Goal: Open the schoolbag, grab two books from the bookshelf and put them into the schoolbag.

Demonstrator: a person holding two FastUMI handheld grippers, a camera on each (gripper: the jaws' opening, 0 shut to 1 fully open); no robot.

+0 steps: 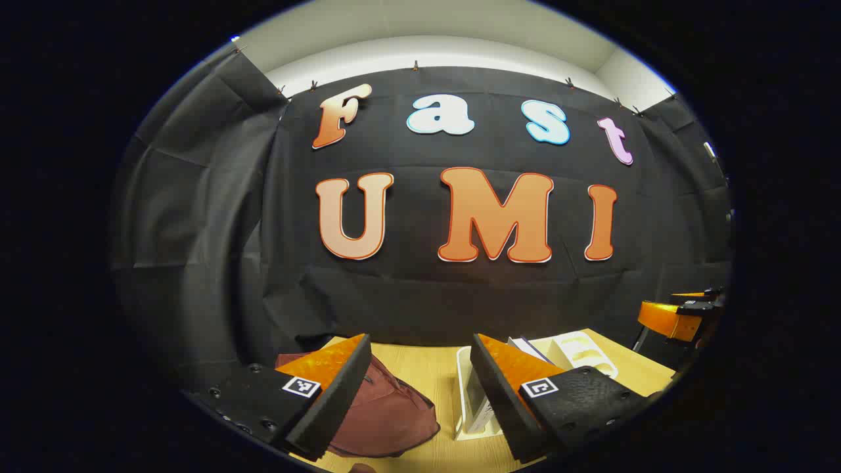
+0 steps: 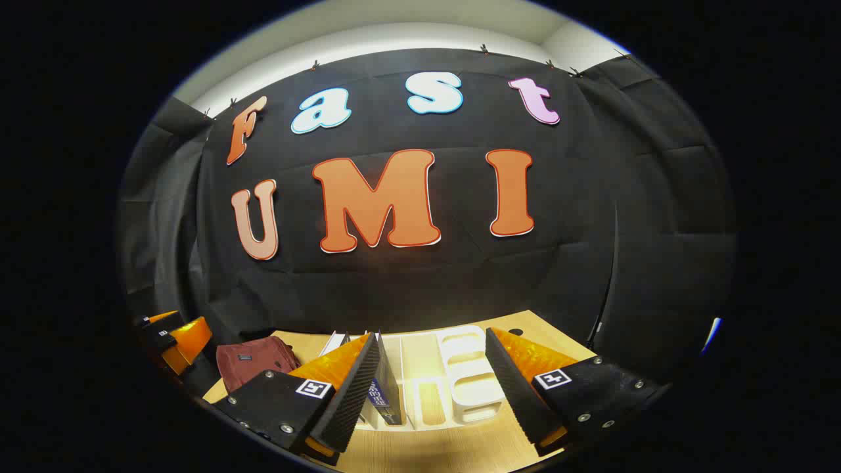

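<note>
Wooden table [image 1: 433,368] against black cloth wall. Schoolbag [image 1: 387,410] slumped left of white bookshelf [image 2: 460,374], books [image 2: 387,387] upright inside. Left gripper [image 1: 420,401] and right gripper [image 2: 433,394] both gape wide, hold nothing. Bag looks shut: go for zipper first, brace fabric with other gripper

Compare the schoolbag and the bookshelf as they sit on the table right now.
The schoolbag is dark red, soft cloth, slumped low; the bookshelf is white, rigid and divided into compartments. The schoolbag looks closed, with nothing seen inside, while the bookshelf holds upright books at its left end. In the right gripper view the schoolbag sits left of the bookshelf. Both rest on the same wooden table, and neither is between any jaws.
</note>
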